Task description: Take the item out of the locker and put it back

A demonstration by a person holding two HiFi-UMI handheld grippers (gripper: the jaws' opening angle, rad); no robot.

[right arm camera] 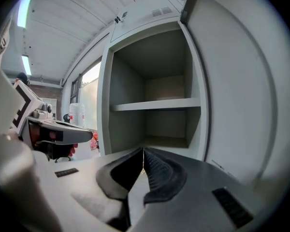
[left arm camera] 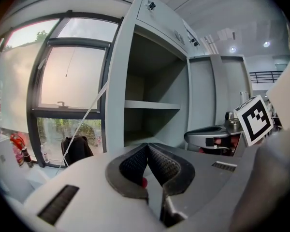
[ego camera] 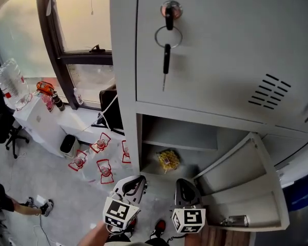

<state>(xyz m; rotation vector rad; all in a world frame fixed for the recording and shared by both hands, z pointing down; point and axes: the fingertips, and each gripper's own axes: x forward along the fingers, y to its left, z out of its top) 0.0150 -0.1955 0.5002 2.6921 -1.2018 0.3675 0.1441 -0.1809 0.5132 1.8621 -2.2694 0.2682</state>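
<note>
Left gripper (ego camera: 134,184) and right gripper (ego camera: 184,186) both clenched, empty, before open locker (ego camera: 125,86); yellow item (ego camera: 167,159) inside, under shelf (ego camera: 180,136).

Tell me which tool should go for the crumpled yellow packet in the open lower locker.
Right. The right tool faces squarely into the open grey metal locker compartment, and the crumpled yellow packet lies nearer its tip. The left tool sits off toward the left edge. Both are shut.

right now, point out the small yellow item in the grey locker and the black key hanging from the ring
small yellow item (ego camera: 168,160): head view, its middle
black hanging key (ego camera: 166,60): head view, its grip
</note>
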